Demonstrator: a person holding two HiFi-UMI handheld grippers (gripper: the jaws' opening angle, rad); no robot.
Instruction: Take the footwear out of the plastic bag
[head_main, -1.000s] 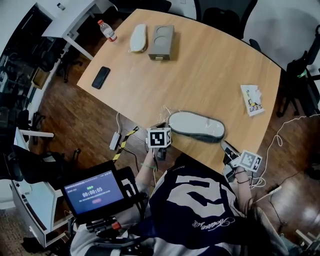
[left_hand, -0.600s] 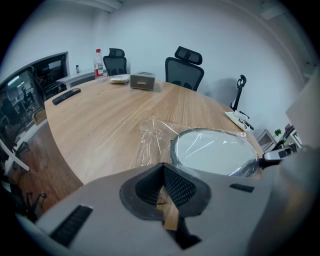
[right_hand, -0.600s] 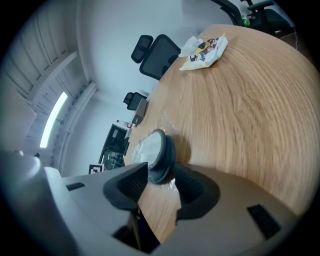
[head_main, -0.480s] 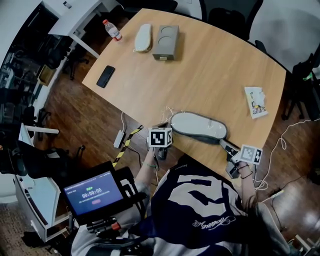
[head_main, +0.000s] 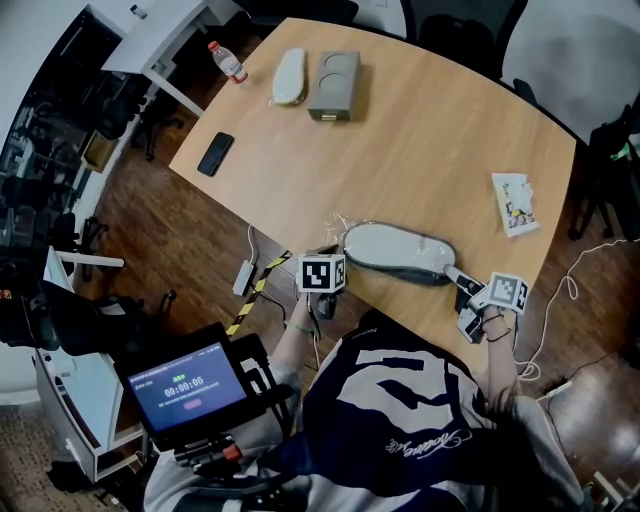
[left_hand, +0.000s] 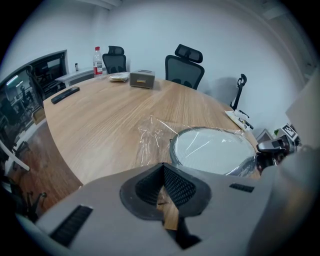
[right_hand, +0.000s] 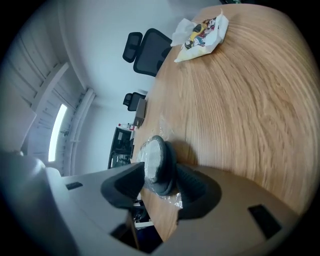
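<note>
A grey slipper (head_main: 395, 252) with a pale sole up lies inside a clear plastic bag (left_hand: 152, 137) near the table's front edge. My left gripper (head_main: 327, 258) sits at the bag's crumpled open end. Its jaws are shut, and the film runs right into their tips (left_hand: 162, 166). My right gripper (head_main: 455, 277) is at the slipper's other end. Its jaws are opening, and the dark rim of the slipper (right_hand: 159, 162) stands between the pads (right_hand: 194, 182) without being squeezed.
At the far side of the wooden table (head_main: 430, 140) lie a second pale slipper (head_main: 290, 76) and a grey box (head_main: 334, 84). A phone (head_main: 216, 153) lies at the left edge and a printed packet (head_main: 515, 203) at the right. Office chairs (left_hand: 184, 70) stand behind, and a timer screen (head_main: 190, 385) is at my left.
My right gripper has come up from beyond the table's edge to the slipper's end, and its jaws have spread. The left gripper and the bag have stayed put.
</note>
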